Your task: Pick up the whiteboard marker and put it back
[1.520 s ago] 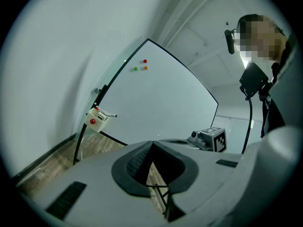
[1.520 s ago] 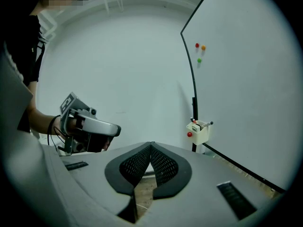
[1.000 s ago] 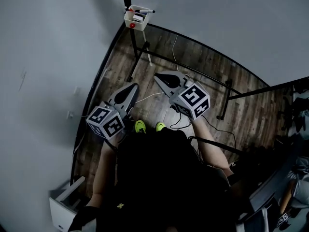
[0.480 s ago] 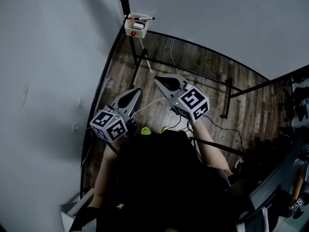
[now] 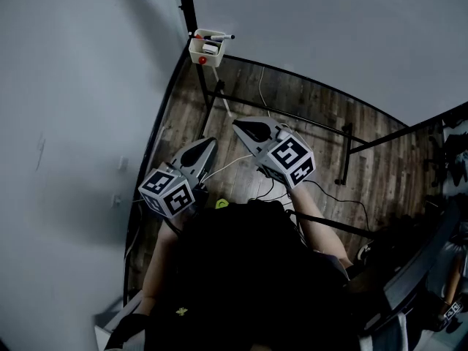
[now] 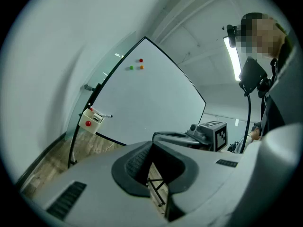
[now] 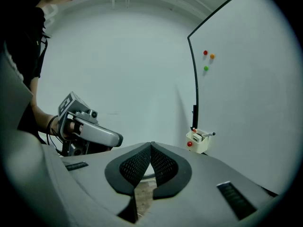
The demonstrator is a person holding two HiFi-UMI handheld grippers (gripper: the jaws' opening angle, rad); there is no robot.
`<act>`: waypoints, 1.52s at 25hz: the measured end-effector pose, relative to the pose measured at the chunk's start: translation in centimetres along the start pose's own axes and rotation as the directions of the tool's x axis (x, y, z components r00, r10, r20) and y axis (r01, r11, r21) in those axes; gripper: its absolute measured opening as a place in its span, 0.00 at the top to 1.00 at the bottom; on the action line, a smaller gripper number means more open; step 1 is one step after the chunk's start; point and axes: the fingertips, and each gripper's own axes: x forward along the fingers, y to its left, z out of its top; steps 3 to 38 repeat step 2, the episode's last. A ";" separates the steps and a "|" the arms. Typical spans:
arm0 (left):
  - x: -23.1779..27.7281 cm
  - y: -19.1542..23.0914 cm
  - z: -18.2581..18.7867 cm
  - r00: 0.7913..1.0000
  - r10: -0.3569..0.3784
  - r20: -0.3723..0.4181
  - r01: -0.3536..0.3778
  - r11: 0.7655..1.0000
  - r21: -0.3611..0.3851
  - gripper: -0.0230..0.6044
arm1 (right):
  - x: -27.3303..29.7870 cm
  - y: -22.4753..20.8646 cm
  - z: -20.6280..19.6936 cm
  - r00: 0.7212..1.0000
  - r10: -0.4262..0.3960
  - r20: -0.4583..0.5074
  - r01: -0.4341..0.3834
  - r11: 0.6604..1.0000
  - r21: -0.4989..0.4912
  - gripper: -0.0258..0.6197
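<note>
My left gripper (image 6: pixel 152 144) and right gripper (image 7: pixel 151 144) were both closed and empty. The whiteboard marker (image 5: pixel 220 37) lay across the small holder (image 5: pixel 204 50) at the whiteboard (image 5: pixel 329 35) corner, well ahead. It seemed light, stiff and smooth; I would grip its barrel mid-length.

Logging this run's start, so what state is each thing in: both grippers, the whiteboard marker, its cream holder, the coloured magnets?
Left grey two-jaw gripper: shut, empty.
Right grey two-jaw gripper: shut, empty.
Small cream box holder: upright, fixed at a lower corner of the white whiteboard.
Thin dark whiteboard marker: lying across the holder's top, untouched.
Round magnets, red, orange, green: stuck on the whiteboard.
</note>
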 end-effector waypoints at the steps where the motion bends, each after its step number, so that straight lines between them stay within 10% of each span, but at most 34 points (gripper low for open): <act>1: 0.1 0.1 0.1 1.000 0.001 -0.001 -0.001 1.000 0.000 0.91 | 0.1 0.0 0.1 1.000 0.004 -0.001 -0.004 1.000 -0.001 0.96; 38: 0.2 0.1 0.2 1.000 0.002 -0.002 -0.002 1.000 -0.001 0.91 | 0.2 -0.1 0.1 1.000 0.008 -0.001 -0.008 1.000 -0.002 0.96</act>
